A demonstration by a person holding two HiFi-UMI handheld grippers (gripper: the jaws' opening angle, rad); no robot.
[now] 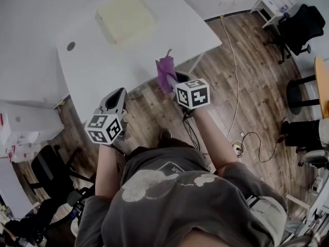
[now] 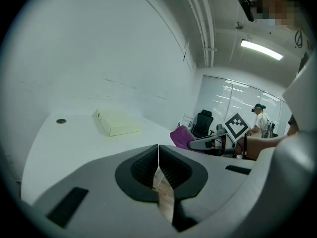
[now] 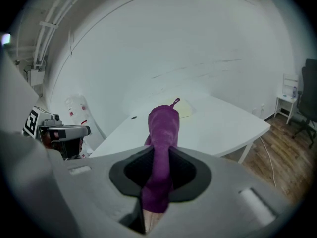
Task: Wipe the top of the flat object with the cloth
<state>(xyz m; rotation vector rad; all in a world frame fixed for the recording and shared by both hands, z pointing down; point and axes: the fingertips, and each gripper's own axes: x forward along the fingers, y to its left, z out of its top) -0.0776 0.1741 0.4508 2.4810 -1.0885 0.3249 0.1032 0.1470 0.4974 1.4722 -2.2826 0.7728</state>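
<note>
The left gripper [image 1: 114, 104] hung at the tabletop's near edge, its jaws pressed together with nothing between them; the left gripper view showed the ribbed pads [image 2: 171, 168] meeting in a thin line. Beyond it stretched one white table [image 1: 154, 45], with a single small round grommet [image 1: 71, 46] close to its left edge. The one flat object [image 1: 126, 18] lay flat toward the far side of the tabletop, roughly midway between the left and right edges. It was a pale yellow, square, low slab with soft corners and a plain top. Bare white surface lay around it on every side, widest between it and the near edge. To the right, the right gripper [image 1: 177, 81] was held just off the near edge, over the wooden floor [image 1: 247, 102], and well apart from the flat object. Its jaws were clamped on the single cloth [image 1: 165, 73], a purple towel-like piece that stood up from the pads as a narrow roll with a small loop at its top, and a short tail hung below them. A thin cable [image 1: 235, 76] trailed over the floor beside the table's right corner, and a black office chair [image 1: 300, 27] stood farther right.
</note>
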